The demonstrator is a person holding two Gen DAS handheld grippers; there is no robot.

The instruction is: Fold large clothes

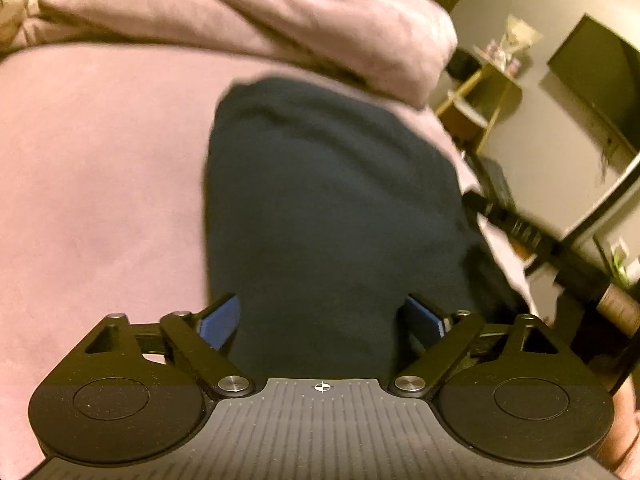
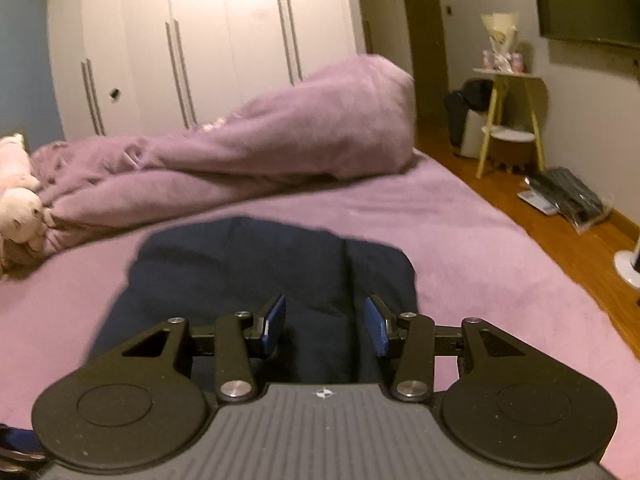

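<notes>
A dark navy garment lies folded into a long strip on the pink bed sheet. It also shows in the right wrist view, with a lengthwise seam or fold line on its right part. My left gripper is open just above the garment's near end, blue pads spread wide, holding nothing. My right gripper is open above the garment's near part, its blue pads apart and empty. The garment's nearest edge is hidden under both gripper bodies.
A bunched pink duvet lies across the far side of the bed. A plush toy sits at the left. The bed's right edge drops to a wooden floor with a small yellow-legged side table. White wardrobes stand behind.
</notes>
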